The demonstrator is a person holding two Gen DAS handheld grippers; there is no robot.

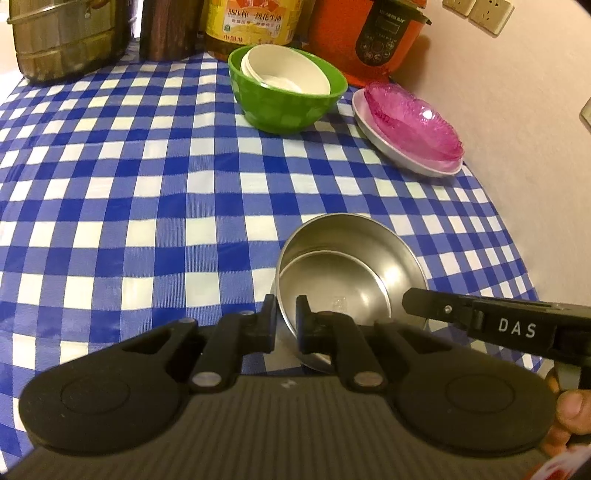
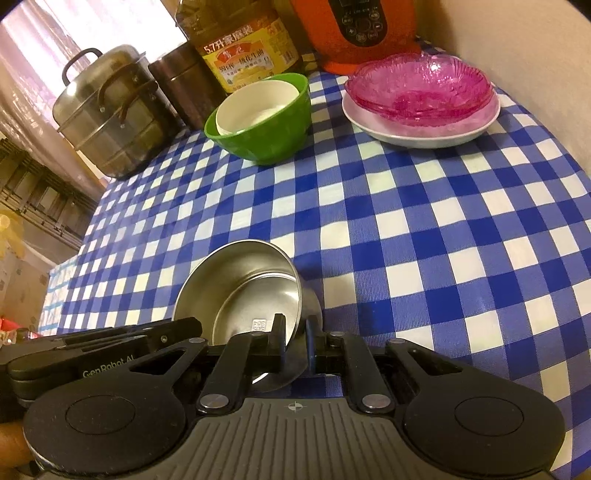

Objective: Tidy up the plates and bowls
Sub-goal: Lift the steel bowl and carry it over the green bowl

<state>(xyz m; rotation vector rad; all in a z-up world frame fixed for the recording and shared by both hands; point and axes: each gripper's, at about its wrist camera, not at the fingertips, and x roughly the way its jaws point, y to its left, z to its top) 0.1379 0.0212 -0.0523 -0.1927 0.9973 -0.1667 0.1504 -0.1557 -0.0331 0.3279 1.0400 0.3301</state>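
Two nested steel bowls [image 1: 347,269] [image 2: 243,291] sit close in front of both grippers. My left gripper [image 1: 286,321] is shut on their left rim. My right gripper [image 2: 295,339] is shut on their right rim and also shows in the left wrist view [image 1: 424,302]. A green bowl [image 1: 288,107] [image 2: 262,136] holds a white bowl [image 1: 288,72] [image 2: 255,105] at the back. Pink glass dishes [image 1: 413,122] [image 2: 421,86] are stacked on a white plate [image 1: 406,155] [image 2: 421,134] at the back right.
Blue-checked tablecloth [image 1: 147,184] [image 2: 424,240] covers the table. Along the back stand a steel steamer pot [image 1: 62,40] [image 2: 107,114], a brown canister [image 1: 170,29] [image 2: 181,85], an oil bottle [image 1: 255,26] [image 2: 243,44] and an orange rice cooker [image 1: 362,37] [image 2: 354,33]. A wall [image 1: 517,110] runs along the right.
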